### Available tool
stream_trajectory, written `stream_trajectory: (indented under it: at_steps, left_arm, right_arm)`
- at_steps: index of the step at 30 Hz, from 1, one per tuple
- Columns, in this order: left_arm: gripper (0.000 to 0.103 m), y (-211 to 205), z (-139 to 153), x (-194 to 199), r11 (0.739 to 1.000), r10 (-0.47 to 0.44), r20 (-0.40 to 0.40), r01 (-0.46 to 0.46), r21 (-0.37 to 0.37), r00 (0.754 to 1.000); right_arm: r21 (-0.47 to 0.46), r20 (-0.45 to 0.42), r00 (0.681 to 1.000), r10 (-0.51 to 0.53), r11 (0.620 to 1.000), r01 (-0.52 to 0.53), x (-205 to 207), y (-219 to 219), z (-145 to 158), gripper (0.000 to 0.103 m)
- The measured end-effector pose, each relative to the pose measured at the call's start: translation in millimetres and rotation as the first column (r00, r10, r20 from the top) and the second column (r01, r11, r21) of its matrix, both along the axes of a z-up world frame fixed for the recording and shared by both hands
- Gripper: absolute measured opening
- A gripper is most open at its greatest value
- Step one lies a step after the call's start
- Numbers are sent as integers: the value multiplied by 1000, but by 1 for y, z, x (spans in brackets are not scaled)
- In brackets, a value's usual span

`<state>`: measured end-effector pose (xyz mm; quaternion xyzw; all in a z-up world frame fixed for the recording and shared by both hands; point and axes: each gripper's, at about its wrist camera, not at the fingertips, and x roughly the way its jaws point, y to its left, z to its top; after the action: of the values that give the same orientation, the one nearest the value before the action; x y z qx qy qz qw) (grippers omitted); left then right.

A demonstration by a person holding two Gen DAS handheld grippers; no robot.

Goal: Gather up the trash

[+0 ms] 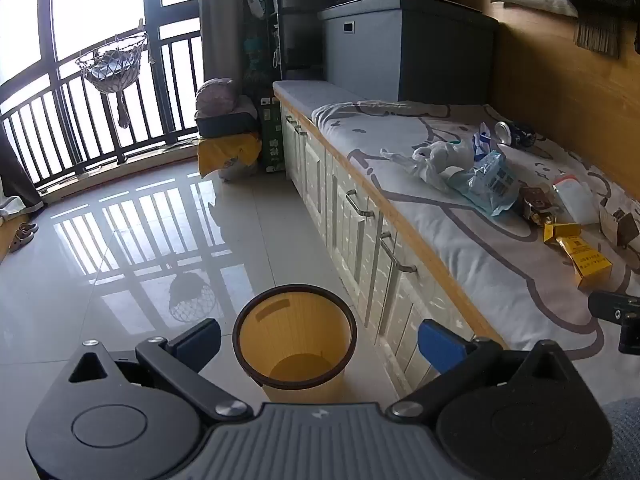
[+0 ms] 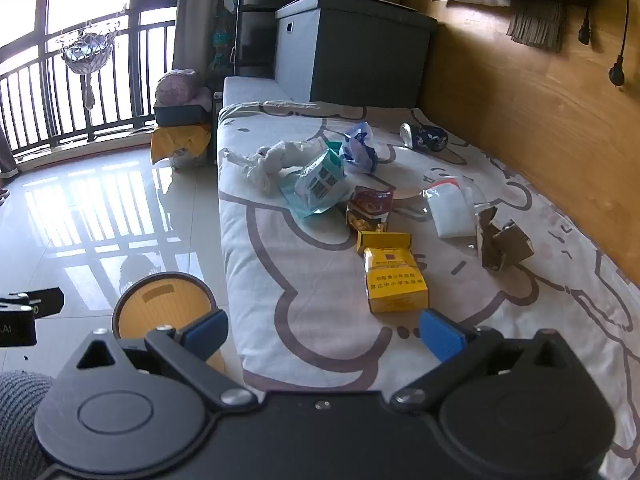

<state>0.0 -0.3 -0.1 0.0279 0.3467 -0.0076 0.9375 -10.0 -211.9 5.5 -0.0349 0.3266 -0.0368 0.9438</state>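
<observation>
Left gripper [image 1: 320, 340] was spread wide and empty, hovering over the yellow trash bin [image 1: 295, 340] on the tiled floor [image 1: 120, 240]. Right gripper [image 2: 323, 330] was also spread wide and empty, with the yellow cigarette box [image 2: 394, 276] just past its fingertips at 12 o'clock on the bench blanket [image 2: 304, 300]. More trash lay beyond: a brown snack wrapper [image 2: 370, 208], teal wipes pack [image 2: 318, 184], white plastic bag [image 2: 276, 156], crushed can [image 2: 424, 138] at 1 o'clock, and torn cardboard [image 2: 502, 242] at 2 o'clock.

bin [image 2: 160, 304] base hidden by hand-held gripper [image 2: 322, 330]
</observation>
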Motion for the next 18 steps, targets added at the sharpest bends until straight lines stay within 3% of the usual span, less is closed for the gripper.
stream_trajectory:
  at_steps: [18]
  left_arm:
    - [103, 0, 0, 0, 1000, 0, -1, 0, -8, 1000]
  right_arm:
    - [2, 0, 1000, 0, 1000, 0, 0, 0, -1, 103]
